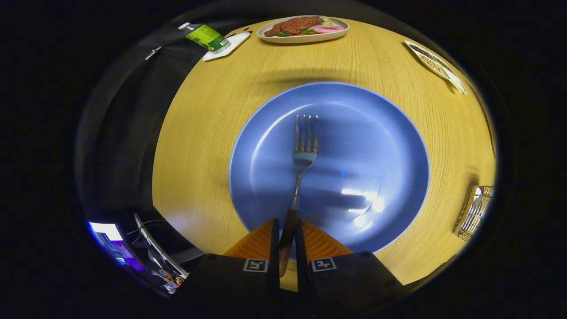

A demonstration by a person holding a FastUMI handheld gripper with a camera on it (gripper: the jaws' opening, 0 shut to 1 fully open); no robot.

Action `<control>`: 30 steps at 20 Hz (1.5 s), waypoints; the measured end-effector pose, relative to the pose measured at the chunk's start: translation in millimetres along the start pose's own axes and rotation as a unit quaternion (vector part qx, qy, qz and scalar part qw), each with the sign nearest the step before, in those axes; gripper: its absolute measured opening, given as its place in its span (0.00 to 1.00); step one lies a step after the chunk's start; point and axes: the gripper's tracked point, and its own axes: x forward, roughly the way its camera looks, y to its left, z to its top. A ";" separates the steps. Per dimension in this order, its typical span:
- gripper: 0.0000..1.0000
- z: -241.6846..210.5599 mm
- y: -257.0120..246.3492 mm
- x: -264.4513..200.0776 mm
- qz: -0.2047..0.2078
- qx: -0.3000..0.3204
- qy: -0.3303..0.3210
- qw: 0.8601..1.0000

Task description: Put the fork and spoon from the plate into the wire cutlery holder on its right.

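orange two-finger gripper (287, 232) sits nearest, jaws nearly together and pinching the dark brown handle of the silver metal fork (303, 153) that runs up between them. both fingers look in contact with the handle, though the contact faces are edge-on so grip depth is hard to judge.

fork points toward 12 o'clock, tines out over the middle of the round blue plate (385, 133). can't tell whether the tines rest on the plate or float just above it. no spoon spotted on the plate.

wire cutlery holder (474, 212) is on the round wooden tabletop (199, 133) at about 3 o'clock from the plate, well apart from the fingers.

handling, my read:
- fork is light and rigid, no flex to worry about
- grip is at the handle tail, so the metal head is a long lever and may droop or pivot in the pinch
- smooth handle, probably slippery; a hold nearer the neck would balance better
- plate looks glazed and slick, so the fork will skate on it if nudged

background at 12 o'clock: oval cream dish of red meat (303, 29); green carton (206, 36) at 11; patterned flat dish (436, 65) at 1.
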 end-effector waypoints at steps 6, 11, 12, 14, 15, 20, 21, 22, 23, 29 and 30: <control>0.09 7.3 -5.0 -11.6 0.026 -0.013 -0.024 0.999; 0.07 13.7 -12.9 -46.0 0.050 -0.043 -0.055 0.996; 0.06 13.3 -17.9 -57.9 0.049 -0.048 -0.060 0.996; 0.07 11.3 -28.3 -84.2 0.049 -0.052 -0.065 0.995; 0.06 11.2 -34.6 -98.3 0.049 -0.053 -0.068 0.995; 0.06 -9.8 -93.0 -176.9 0.012 -0.082 -0.069 0.994; 0.06 -16.2 -106.7 -192.2 0.004 -0.086 -0.062 0.994; 0.07 -22.3 -120.9 -206.6 -0.006 -0.089 -0.054 0.995; 0.06 -26.9 -137.0 -220.2 -0.020 -0.093 -0.046 0.994; 0.06 -46.0 -223.2 -271.7 -0.084 -0.119 0.040 0.988; 0.06 -48.4 -235.0 -275.4 -0.091 -0.125 0.061 0.986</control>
